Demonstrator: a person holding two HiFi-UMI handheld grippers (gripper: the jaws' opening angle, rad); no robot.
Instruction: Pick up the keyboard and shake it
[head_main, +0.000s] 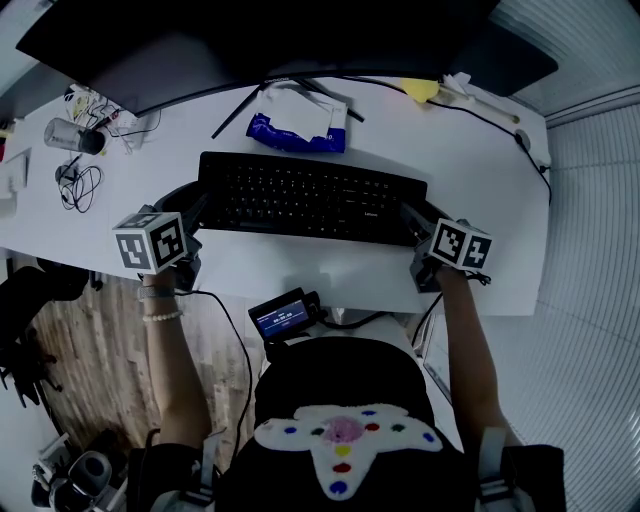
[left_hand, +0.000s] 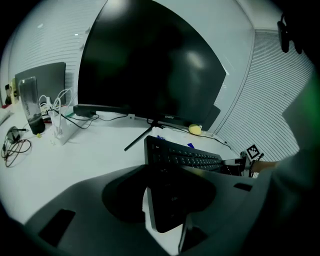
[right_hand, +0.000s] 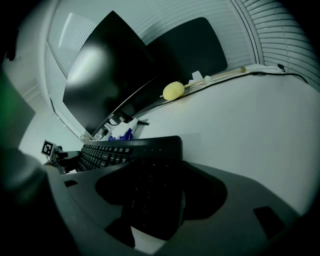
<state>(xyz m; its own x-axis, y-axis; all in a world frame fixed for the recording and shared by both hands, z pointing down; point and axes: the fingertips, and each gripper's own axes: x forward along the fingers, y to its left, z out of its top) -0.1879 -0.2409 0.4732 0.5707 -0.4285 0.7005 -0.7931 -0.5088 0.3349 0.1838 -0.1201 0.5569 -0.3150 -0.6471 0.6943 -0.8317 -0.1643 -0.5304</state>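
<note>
Head view: left gripper (head_main: 196, 214) and right gripper (head_main: 413, 220) clamp opposite ends of the black plastic keyboard (head_main: 310, 197), likely stiff, light, well held there.

Keyboard (head_main: 310, 197) lies across the middle of the desk (head_main: 480, 180), long side parallel to the near edge. Monitor (head_main: 260, 40) stands behind it, at the desk's far side. Crumpled packet (head_main: 298, 125) lies between keyboard and monitor. Yellow object (head_main: 421, 89) sits behind the keyboard's right end, near the far edge. Tumbler (head_main: 72, 136) lies at far left, with a tangle of cables (head_main: 78, 185) just in front of it. Left tongs (head_main: 200, 212) clamp the keyboard's left end; right tongs (head_main: 412, 222) clamp its right end. Small screen device (head_main: 282, 316) sits at the desk's near edge, in front of the keyboard.
</note>
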